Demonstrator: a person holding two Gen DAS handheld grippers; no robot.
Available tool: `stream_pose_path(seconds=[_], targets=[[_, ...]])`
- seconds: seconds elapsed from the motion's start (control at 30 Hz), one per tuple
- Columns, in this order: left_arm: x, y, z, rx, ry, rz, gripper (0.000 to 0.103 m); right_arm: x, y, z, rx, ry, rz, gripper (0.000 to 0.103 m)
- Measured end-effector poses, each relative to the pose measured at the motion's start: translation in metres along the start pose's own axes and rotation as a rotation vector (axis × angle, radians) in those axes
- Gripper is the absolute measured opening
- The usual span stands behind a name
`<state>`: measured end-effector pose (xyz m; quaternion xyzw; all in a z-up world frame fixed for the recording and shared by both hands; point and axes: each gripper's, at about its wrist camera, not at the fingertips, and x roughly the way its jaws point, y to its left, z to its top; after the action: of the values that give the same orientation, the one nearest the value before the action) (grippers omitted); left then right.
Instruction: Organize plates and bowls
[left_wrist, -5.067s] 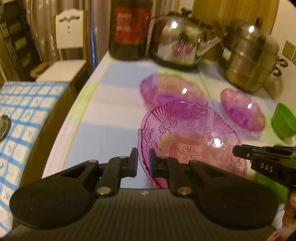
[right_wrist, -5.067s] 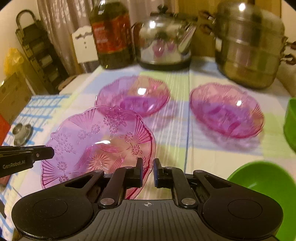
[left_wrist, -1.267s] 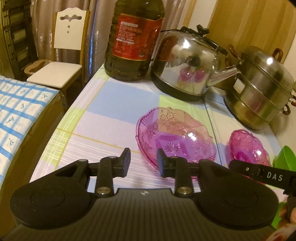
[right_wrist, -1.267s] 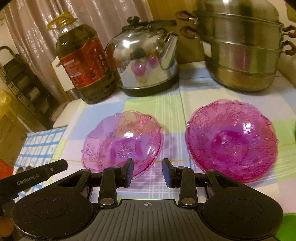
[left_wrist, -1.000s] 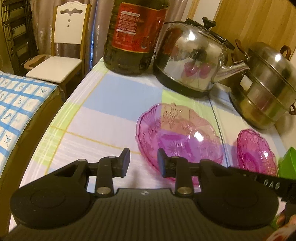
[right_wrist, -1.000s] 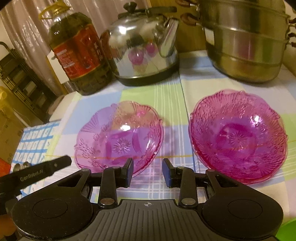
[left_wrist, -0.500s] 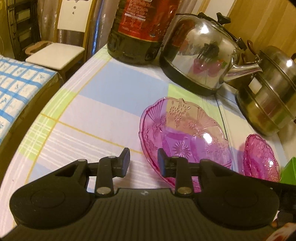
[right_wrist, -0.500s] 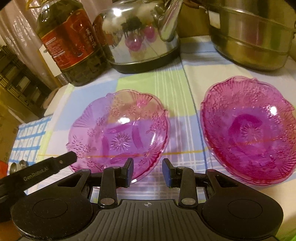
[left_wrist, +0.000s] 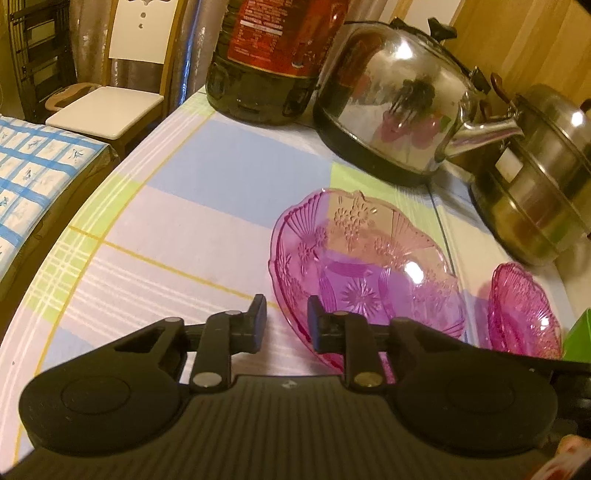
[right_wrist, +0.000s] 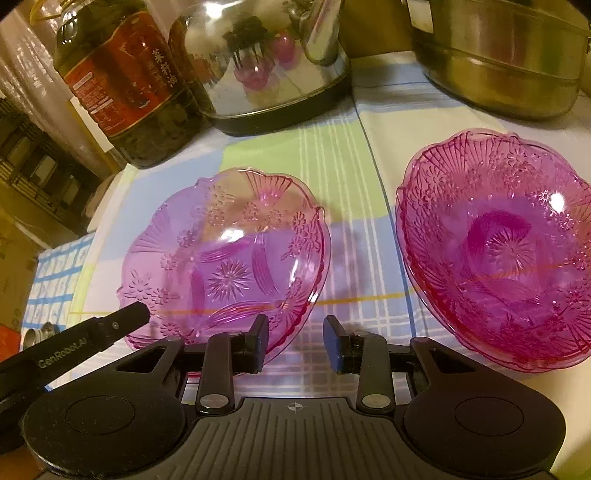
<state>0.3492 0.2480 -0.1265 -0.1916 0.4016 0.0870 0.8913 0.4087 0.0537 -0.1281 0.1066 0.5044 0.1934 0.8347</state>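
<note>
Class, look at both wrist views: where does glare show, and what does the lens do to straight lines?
Left wrist view: bright highlights sit on the kettle and the nearer pink bowl; the table edge bows. Right wrist view: glare spots on both pink bowls, left and right; warm yellowish light; the corners go dark.

Domestic kitchen-dining area: checked-cloth tabletop (left_wrist: 207, 184) bearing steel kettle (left_wrist: 399, 107), stacked steamer pot (left_wrist: 535, 192), cooking-oil jug (right_wrist: 125, 81) (red label); dining chair (left_wrist: 110, 92) far left.
</note>
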Motion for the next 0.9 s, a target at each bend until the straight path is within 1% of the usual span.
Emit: stream_pose_path(seconds=[0.03, 0.1, 0.13, 0.2, 0.37, 0.57, 0.73, 0.9], targets=[[0.001, -0.001, 0.000, 0.003, 0.002, 0.002, 0.017, 0.000, 0.000, 0.000, -0.003, 0.000, 0.003, 0.032], [0.001, -0.001, -0.001, -0.002, 0.005, -0.005, 0.014, 0.000, -0.001, 0.000, -0.004, 0.002, 0.014, 0.026], [0.001, -0.001, -0.001, -0.007, 0.005, -0.011, 0.013, 0.000, -0.001, 0.000, -0.007, 0.004, 0.018, 0.025], [0.000, 0.000, -0.002, -0.008, 0.004, -0.010, 0.013, 0.001, 0.001, 0.001, -0.017, 0.003, 0.021, 0.021], [0.000, 0.000, -0.001, -0.015, 0.014, -0.012, 0.013, 0.001, 0.003, 0.001, -0.045, -0.002, 0.018, 0.020], [-0.003, -0.004, 0.001, 0.002, 0.025, -0.006, 0.013, 0.001, 0.004, 0.003, -0.056, -0.003, 0.017, 0.020], [-0.011, -0.009, 0.001, 0.022, 0.015, 0.003, 0.013, -0.005, 0.006, 0.004, -0.076, -0.020, 0.020, 0.019], [-0.028, -0.017, 0.002, 0.054, -0.018, 0.022, 0.014, -0.016, 0.009, 0.004, -0.101, -0.045, 0.028, 0.019]])
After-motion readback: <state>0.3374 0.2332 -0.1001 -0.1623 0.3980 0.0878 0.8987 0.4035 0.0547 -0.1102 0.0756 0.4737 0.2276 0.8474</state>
